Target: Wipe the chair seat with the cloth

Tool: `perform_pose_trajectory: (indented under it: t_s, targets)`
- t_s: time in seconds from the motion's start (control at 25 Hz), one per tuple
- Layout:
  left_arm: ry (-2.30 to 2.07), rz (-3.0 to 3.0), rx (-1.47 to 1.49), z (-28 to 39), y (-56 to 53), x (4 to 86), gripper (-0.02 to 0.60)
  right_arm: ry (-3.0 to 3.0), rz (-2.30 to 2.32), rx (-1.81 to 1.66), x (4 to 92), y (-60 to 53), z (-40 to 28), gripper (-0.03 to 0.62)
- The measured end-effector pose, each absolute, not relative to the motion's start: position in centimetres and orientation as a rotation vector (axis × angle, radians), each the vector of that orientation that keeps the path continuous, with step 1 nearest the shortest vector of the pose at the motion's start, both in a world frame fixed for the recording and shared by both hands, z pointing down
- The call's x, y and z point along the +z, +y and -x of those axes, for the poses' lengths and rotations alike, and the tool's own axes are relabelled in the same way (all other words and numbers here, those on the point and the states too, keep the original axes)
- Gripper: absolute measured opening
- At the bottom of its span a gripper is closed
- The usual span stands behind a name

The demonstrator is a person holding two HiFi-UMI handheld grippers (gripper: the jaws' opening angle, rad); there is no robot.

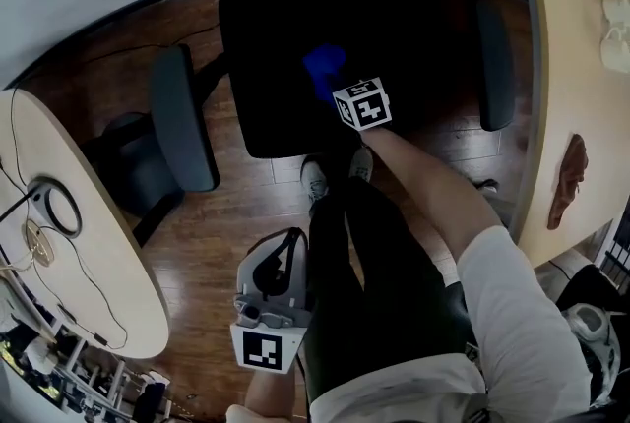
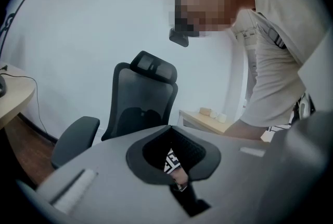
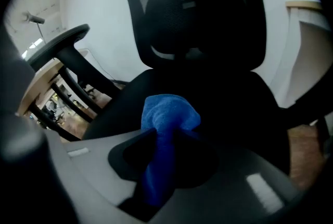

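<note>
In the head view, a black office chair seat (image 1: 266, 67) lies ahead of me. A blue cloth (image 1: 324, 69) rests on its right-hand middle part. My right gripper (image 1: 335, 87) is shut on the blue cloth (image 3: 169, 113), which bunches up past the jaws and presses on the dark seat (image 3: 229, 98). The chair's mesh backrest (image 3: 197, 14) stands behind it. My left gripper (image 1: 279, 264) hangs low beside my leg, away from the chair. Its jaws are together with nothing between them, and the left gripper (image 2: 174, 163) points toward the chair's backrest (image 2: 143, 98).
The chair's grey armrests (image 1: 182, 116) (image 1: 495, 62) flank the seat. A curved wooden desk (image 1: 69, 244) with cables stands at the left, another desk (image 1: 561, 67) at the right. My shoes (image 1: 315, 180) stand on the wooden floor just before the seat.
</note>
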State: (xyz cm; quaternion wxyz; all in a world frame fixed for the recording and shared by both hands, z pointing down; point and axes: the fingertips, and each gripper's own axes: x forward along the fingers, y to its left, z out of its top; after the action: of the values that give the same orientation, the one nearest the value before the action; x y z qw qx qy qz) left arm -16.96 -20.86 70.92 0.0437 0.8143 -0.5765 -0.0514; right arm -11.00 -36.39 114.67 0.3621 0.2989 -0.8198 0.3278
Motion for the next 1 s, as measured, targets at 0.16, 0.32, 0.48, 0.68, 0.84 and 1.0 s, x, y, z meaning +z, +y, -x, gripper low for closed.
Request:
perform_pose_trajectory:
  t_s: [0.16, 0.32, 0.48, 0.68, 0.84, 1.0]
  targets:
    - [-1.685, -2.557, -0.153, 13.7, -22.4, 70.4, 0.031, -2.032, -0.922, 0.848, 115.4, -38.3, 0.1, 0.094]
    - [-1.607, -2.600, -0.145, 10.5, -23.6, 70.4, 0.031, -2.002, -1.041, 0.830, 114.9, -39.9, -8.0, 0.094]
    - [-1.544, -2.641, -0.127, 8.3, -24.1, 70.8, 0.031, -2.006, -1.104, 0.857, 114.6, -40.3, -11.6, 0.094]
    - [-1.545, -2.620, -0.133, 8.3, -23.7, 71.8, 0.031, -2.118, -1.086, 0.907, 111.7, -39.8, -7.0, 0.094]
    - [-1.577, -2.583, -0.126, 10.3, -22.9, 71.8, 0.031, -2.241, -0.963, 1.029, 109.7, -35.2, 4.0, 0.094]
    - [-1.646, -2.539, -0.125, 13.2, -22.1, 71.7, 0.031, -2.320, -0.703, 1.092, 109.8, -26.8, 17.7, 0.095]
